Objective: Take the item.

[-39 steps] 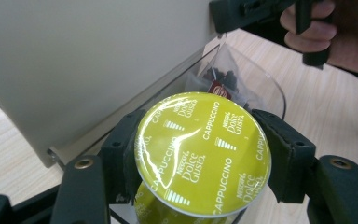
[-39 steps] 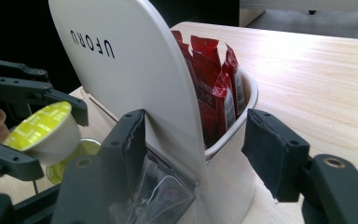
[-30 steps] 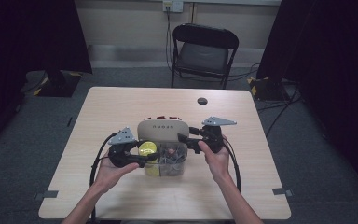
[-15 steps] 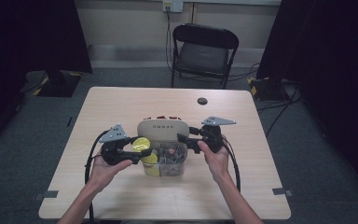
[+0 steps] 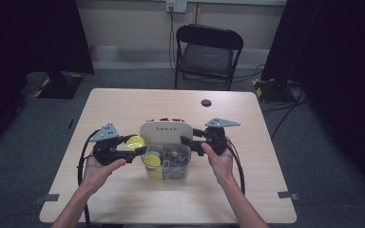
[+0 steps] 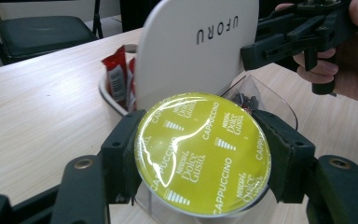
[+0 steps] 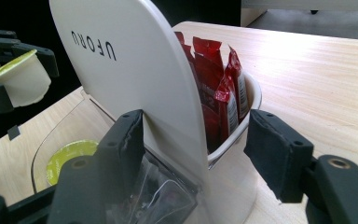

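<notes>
1. Yellow foil, printed for cappuccino, tops the coffee capsule that my left hand-held gripper has clamped between its pads, jaws drawn in tight on the capsule's sides.
2. That capsule hangs in the air just left of the clear organiser box, near its rim; in the right gripper view I see its white cup body from the side.
3. My right hand-held gripper straddles the organiser's upright white panel; its left pad sits against the panel and the right pad stands off it, so it looks to steady rather than pinch. Its jaws have just been opening a little, with the panel between them.
4. I judge the step in hand to be lifting a capsule out of the box, or carrying it clear of the rim. Another yellow capsule lies inside the clear compartment.
5. Next I would need a bare spot on the bench to set the capsule down, kept level so it does not slip.
6. Red sachets stand in the white tray behind the panel.
7. Pale wood-grain covers the bench, with a small dark disc near its far edge.
8. Beyond it stand a black folding chair, grey carpet and dark curtains on both sides.
</notes>
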`<action>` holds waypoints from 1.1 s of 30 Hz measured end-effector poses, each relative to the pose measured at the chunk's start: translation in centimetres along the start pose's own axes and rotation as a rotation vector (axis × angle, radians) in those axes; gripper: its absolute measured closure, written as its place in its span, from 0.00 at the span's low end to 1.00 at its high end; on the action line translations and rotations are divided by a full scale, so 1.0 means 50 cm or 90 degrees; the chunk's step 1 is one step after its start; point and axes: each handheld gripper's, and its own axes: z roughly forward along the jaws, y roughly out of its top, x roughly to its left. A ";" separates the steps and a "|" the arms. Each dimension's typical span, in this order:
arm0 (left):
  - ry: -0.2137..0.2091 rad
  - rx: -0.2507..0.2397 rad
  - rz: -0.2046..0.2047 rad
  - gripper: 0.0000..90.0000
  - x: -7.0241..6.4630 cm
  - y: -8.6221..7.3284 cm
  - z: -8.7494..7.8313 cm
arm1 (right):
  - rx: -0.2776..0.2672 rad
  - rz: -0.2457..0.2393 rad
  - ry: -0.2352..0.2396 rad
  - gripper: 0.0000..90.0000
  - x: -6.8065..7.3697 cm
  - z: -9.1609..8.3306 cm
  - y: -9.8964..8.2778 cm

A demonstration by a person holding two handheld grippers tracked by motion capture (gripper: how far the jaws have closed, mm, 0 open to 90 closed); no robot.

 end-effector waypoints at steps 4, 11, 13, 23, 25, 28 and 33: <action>0.014 -0.002 0.000 0.43 0.010 0.001 -0.015 | 0.000 0.000 0.000 0.41 -0.001 0.001 0.000; 0.033 -0.003 -0.010 0.43 0.027 -0.003 -0.036 | 0.002 0.000 -0.001 0.40 -0.001 0.002 0.000; 0.037 -0.005 -0.011 0.43 0.034 -0.004 -0.043 | 0.003 -0.001 -0.001 0.40 -0.001 0.002 0.000; 0.077 0.008 -0.032 0.43 0.059 -0.024 -0.053 | 0.003 -0.003 -0.003 0.40 0.000 0.002 0.000; 0.091 0.010 -0.045 0.43 0.073 -0.034 -0.058 | 0.003 -0.004 -0.003 0.41 0.001 0.000 0.001; 0.101 0.019 -0.047 0.43 0.081 -0.042 -0.062 | 0.002 -0.004 -0.003 0.41 0.000 0.000 0.001; 0.119 0.033 -0.055 0.43 0.098 -0.062 -0.071 | 0.003 -0.002 0.000 0.41 -0.001 0.000 0.000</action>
